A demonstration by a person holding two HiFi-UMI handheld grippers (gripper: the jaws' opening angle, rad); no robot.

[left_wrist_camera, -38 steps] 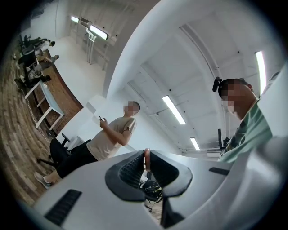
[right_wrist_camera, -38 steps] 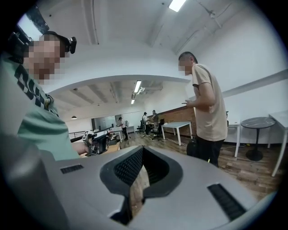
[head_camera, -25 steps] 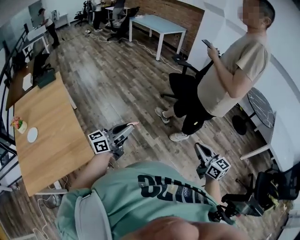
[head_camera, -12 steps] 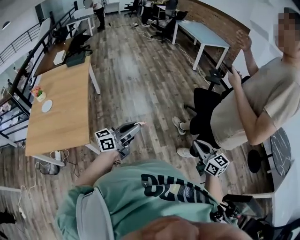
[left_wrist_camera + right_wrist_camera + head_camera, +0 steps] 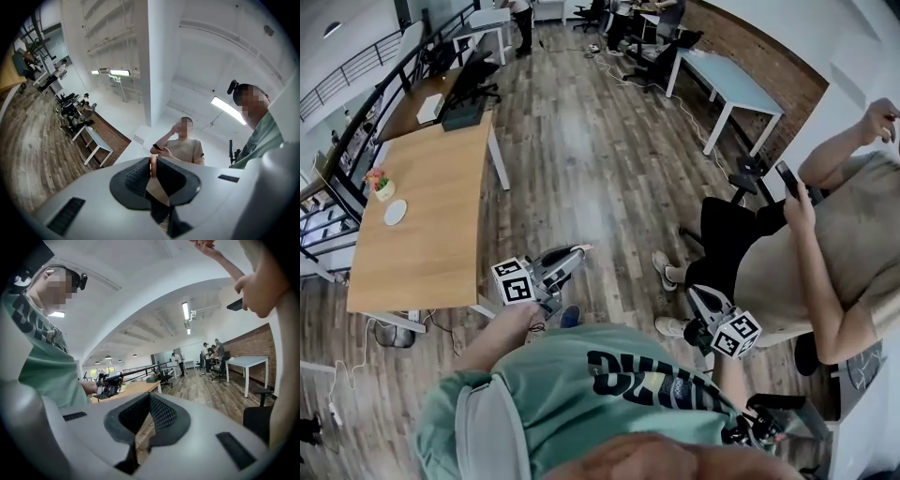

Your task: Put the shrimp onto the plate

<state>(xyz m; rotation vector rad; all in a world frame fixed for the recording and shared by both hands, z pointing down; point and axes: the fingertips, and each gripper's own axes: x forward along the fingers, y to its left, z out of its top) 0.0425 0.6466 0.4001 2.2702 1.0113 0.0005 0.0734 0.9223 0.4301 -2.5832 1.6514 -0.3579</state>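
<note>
A thin pink shrimp [image 5: 153,164] is pinched between the pads of my left gripper [image 5: 153,159], which is shut on it. In the head view that gripper [image 5: 577,250] hangs over the wooden floor, right of the table, with the pink tip showing. The small white plate [image 5: 395,212] lies on the wooden table [image 5: 431,244] at the left, far from both grippers. My right gripper [image 5: 696,294] is held low at the right near the standing person. Its pads [image 5: 159,411] meet at the tips with nothing between them, so this gripper [image 5: 149,397] is shut.
A small flower pot [image 5: 379,182] stands beside the plate, and a dark laptop [image 5: 467,101] sits at the table's far end. A person with a phone [image 5: 825,244] stands close at the right by a black chair [image 5: 733,225]. A white desk [image 5: 731,89] stands beyond.
The view has swung round: the wooden table has come nearer at the left and the standing person has slid to the right edge. Both grippers keep their grip and their place before my body.
</note>
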